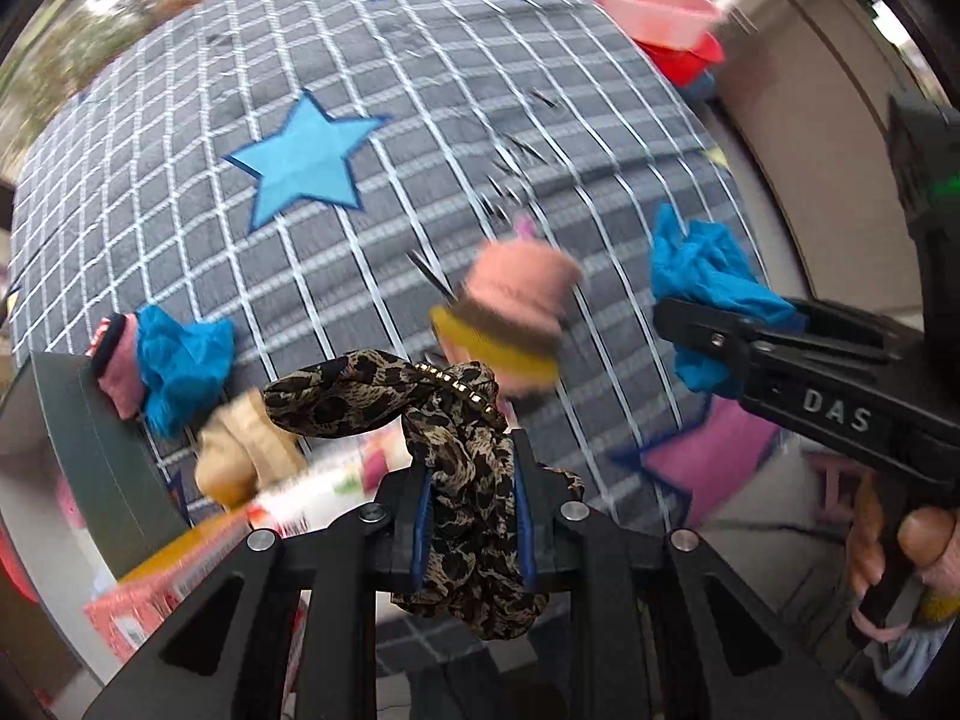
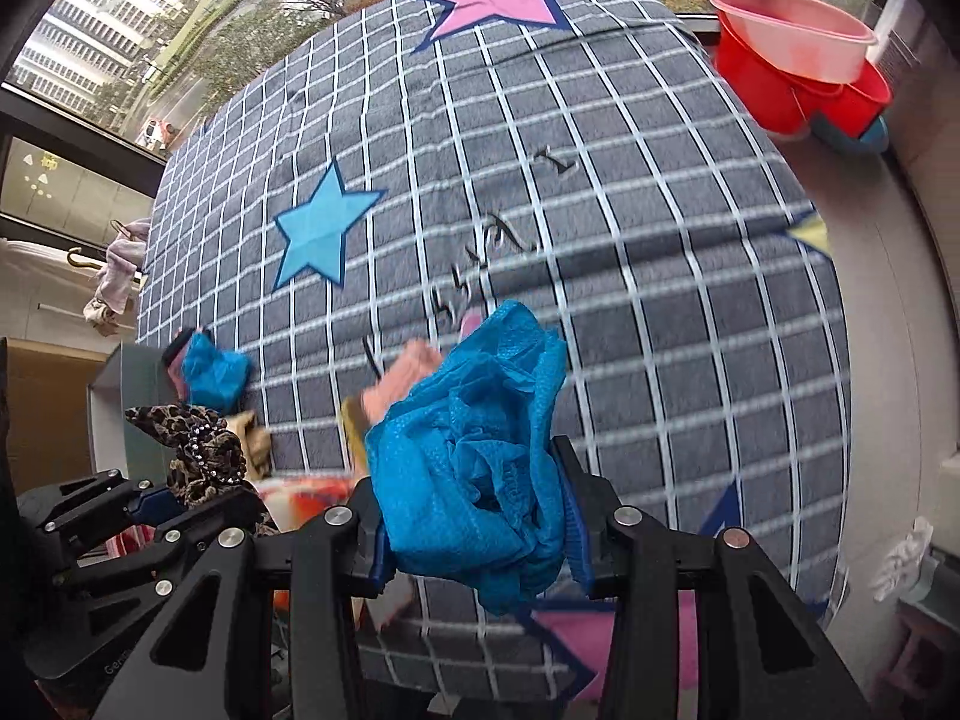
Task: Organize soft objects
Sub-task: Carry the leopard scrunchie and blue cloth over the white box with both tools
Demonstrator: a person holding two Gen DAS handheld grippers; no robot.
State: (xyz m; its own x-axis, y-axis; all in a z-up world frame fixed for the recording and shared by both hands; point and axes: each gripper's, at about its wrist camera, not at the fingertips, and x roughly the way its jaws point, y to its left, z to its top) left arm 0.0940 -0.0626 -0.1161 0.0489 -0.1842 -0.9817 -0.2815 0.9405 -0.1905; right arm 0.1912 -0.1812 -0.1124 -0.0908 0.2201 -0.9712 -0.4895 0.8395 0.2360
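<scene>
The leopard-print scarf (image 1: 462,480) with a row of small studs is clamped between the closed-in jaws of the left gripper (image 1: 471,468), and it hangs above the near edge of the grey checked blanket (image 1: 420,138). The crumpled blue cloth (image 2: 480,462) is squeezed between the jaws of the right gripper (image 2: 474,516), also above the blanket. On the blanket, a pink and yellow soft item (image 1: 510,312) lies near the middle. Another blue cloth (image 1: 180,360) lies at the left edge, touching a pink sock (image 1: 117,360), just beside a grey box (image 1: 90,444). A beige soft item (image 1: 240,456) is near them. At the far right corner stand a pink basin (image 2: 792,30) inside a red basin (image 2: 780,96)
</scene>
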